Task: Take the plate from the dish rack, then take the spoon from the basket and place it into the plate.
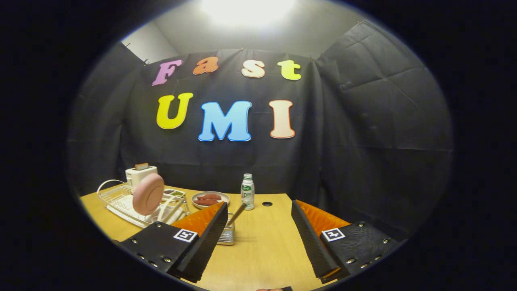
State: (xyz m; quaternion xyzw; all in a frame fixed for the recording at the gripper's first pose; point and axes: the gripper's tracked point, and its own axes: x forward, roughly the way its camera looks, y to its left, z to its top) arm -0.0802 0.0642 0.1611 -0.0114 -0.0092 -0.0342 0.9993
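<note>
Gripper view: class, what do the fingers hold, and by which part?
Nothing. The fingers stand wide open over the table; the plate stands in the dish rack.

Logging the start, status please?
Hand-held gripper open, holding nothing. Pink plate upright in dish rack. Spoon in basket beside one finger. Path clear.

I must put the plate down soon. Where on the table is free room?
Bare wood lies between the open gripper fingers, up to the bottle. Crowded beside the dish rack: pink plate, basket with spoon, food dish.
</note>
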